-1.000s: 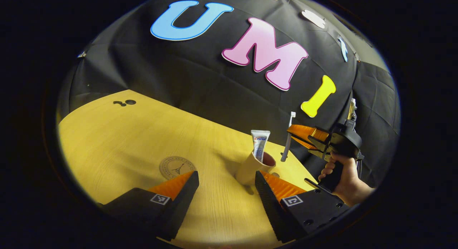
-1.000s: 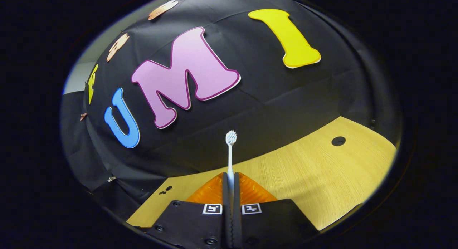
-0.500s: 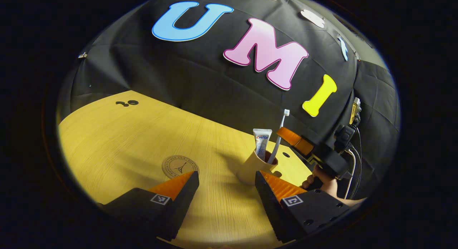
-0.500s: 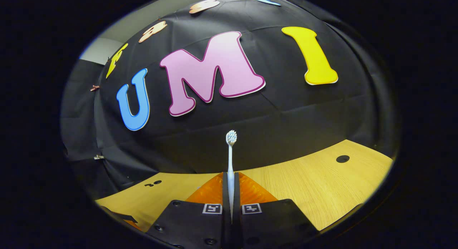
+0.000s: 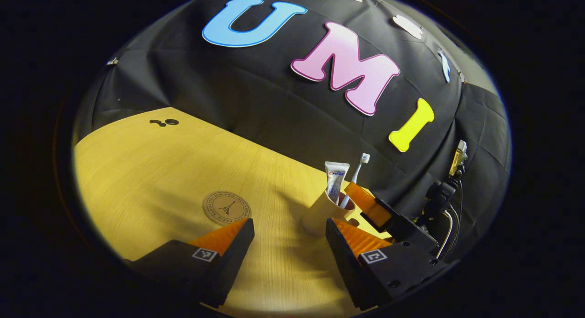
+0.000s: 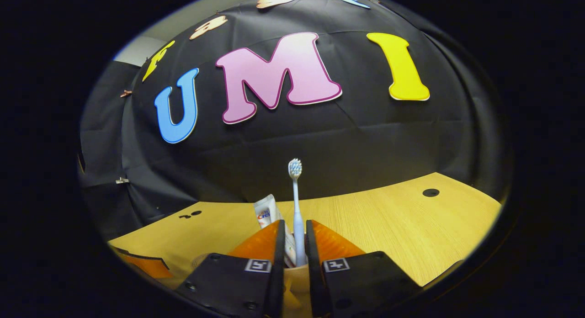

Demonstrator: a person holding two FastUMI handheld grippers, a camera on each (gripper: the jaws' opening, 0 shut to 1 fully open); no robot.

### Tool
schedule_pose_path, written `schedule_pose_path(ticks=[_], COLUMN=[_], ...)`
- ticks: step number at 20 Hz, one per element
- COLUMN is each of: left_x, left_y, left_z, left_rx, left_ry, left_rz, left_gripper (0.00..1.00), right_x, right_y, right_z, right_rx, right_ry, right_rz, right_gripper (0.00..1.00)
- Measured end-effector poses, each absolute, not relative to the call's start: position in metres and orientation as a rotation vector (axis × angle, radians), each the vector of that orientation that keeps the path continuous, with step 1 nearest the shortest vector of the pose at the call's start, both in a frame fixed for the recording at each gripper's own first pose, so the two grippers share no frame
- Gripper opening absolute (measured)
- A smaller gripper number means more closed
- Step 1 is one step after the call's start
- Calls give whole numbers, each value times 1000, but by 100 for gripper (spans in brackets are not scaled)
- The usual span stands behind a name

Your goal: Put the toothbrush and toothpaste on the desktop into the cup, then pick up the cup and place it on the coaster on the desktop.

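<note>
beige paper cup [image 5: 322, 212] stands upright on the yellow wooden desktop [image 5: 160, 172], holding white toothpaste tube [image 5: 336, 180] and white toothbrush [image 6: 295, 204]. round brown coaster [image 5: 227, 208] lies left of cup. right gripper [image 6: 295, 245] slightly parted around toothbrush. left gripper [image 5: 289, 245] spread wide before cup.

Light wood tabletop [image 5: 151, 167] with a cable hole [image 5: 172, 122] at its far corner. Round coaster [image 5: 227, 208] lies flat just ahead of the left gripper's [image 5: 288, 238] left finger; cup [image 5: 322, 214] stands ahead of its right finger, apart from the coaster.
</note>
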State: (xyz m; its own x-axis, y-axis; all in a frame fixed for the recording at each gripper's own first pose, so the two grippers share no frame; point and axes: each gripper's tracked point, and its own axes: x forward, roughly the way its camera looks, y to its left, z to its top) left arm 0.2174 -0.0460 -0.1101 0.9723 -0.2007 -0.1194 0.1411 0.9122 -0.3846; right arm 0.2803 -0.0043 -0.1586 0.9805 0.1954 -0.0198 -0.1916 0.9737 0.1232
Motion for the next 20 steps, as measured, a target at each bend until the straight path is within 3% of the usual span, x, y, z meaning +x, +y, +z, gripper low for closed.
schedule_pose_path(ticks=[3,20], left_x=[211,127], left_y=[-36,3], left_z=[-118,-104], left_rx=[-379,-236], left_ry=[165,290], left_rz=[-173,-4], left_gripper=[98,98], right_x=[271,247], right_y=[-3,-13], right_z=[-162,-144], right_rx=[135,71], right_ry=[69,427], right_rz=[206,142], right_gripper=[99,98])
